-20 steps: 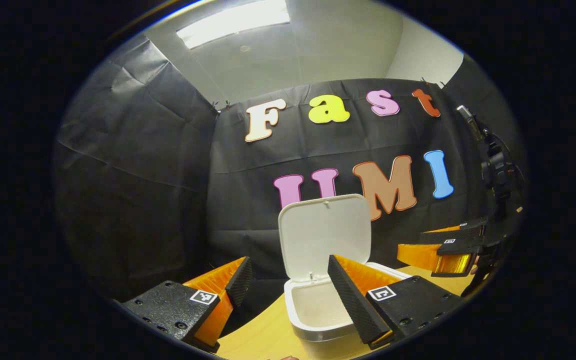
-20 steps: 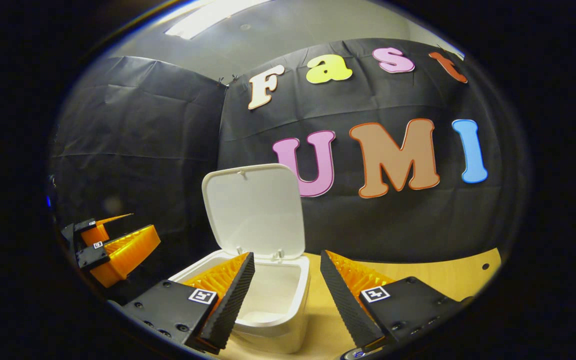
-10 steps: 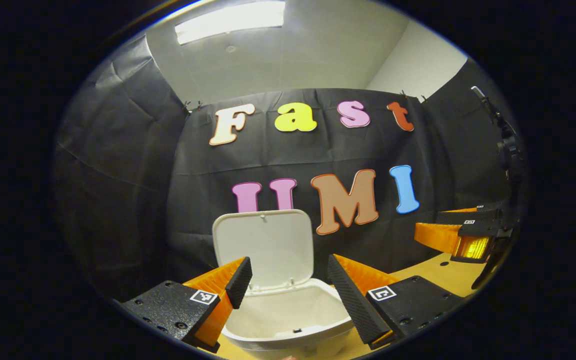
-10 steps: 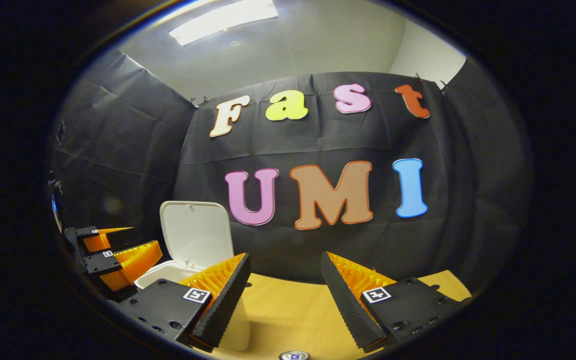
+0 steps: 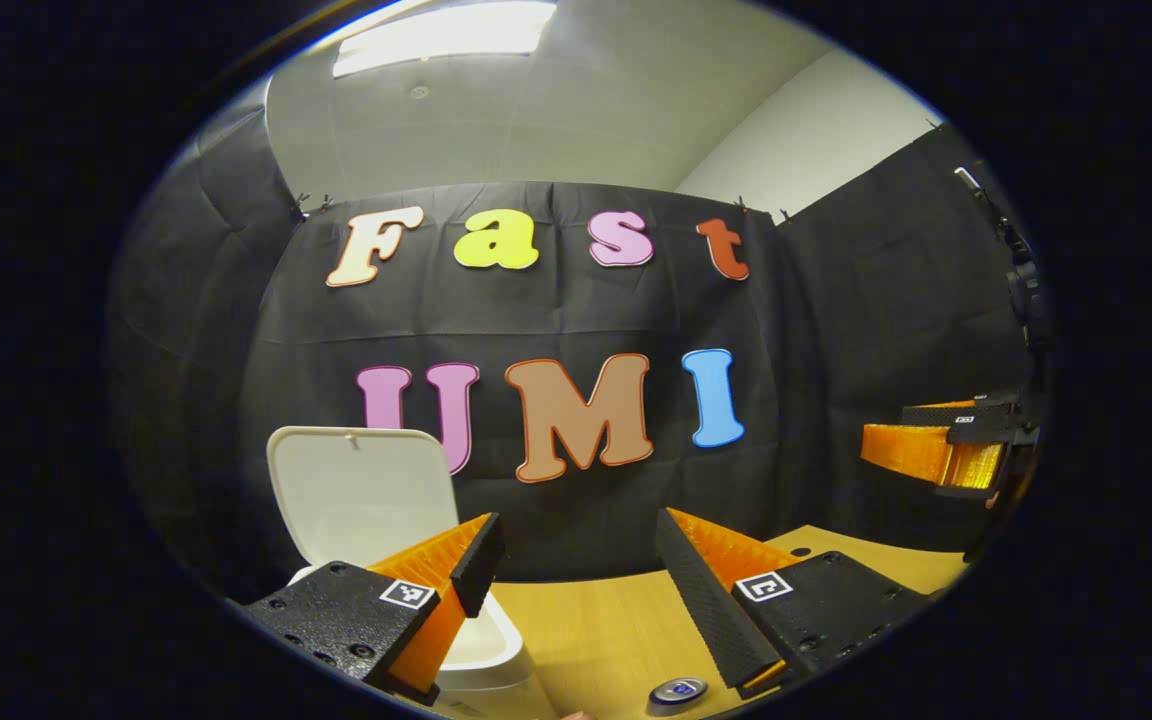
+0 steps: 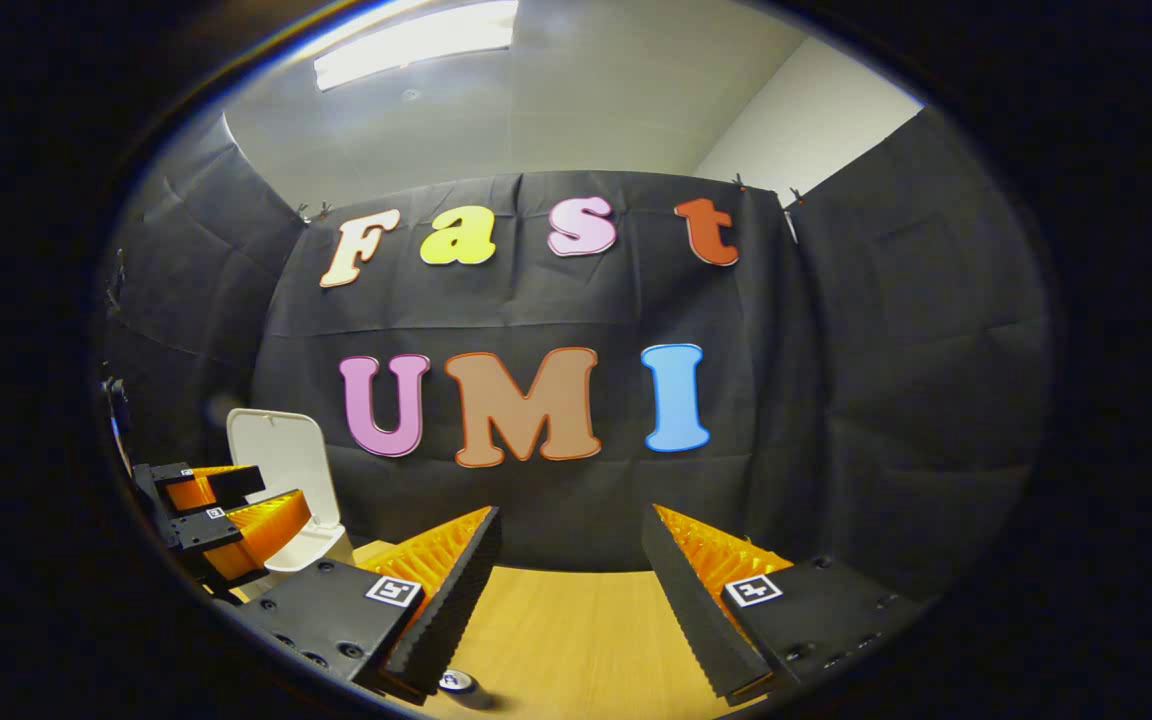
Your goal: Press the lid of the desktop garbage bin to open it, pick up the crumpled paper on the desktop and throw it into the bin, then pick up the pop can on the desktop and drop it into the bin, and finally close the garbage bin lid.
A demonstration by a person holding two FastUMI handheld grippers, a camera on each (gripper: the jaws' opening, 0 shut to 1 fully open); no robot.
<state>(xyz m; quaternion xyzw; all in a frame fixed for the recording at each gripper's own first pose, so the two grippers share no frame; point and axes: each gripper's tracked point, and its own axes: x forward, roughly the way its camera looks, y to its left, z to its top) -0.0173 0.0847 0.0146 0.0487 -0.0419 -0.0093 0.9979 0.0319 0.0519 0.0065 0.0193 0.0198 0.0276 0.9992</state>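
The bin (image 5: 481, 640) stands at the left on the wooden desk (image 5: 586, 620) with its lid (image 5: 361, 490) swung up and upright — so the opening step looks done. In the left gripper view the left gripper (image 5: 576, 575) has its jaws spread wide with nothing between them; the same goes for the right gripper (image 6: 571, 580) in the right gripper view, jaws wide apart and empty. The pop can (image 5: 678, 690) stands on the desk at the bottom edge of the left gripper view, just below the left gripper's right-hand finger; in the right gripper view its top peeks out low under the right gripper's left-hand finger. No crumpled paper can be made out, and the bin's inside is hidden, so whether it has gone in cannot be told. Left to do, by the look of it — grab the can, drop it in the bin, close the lid.
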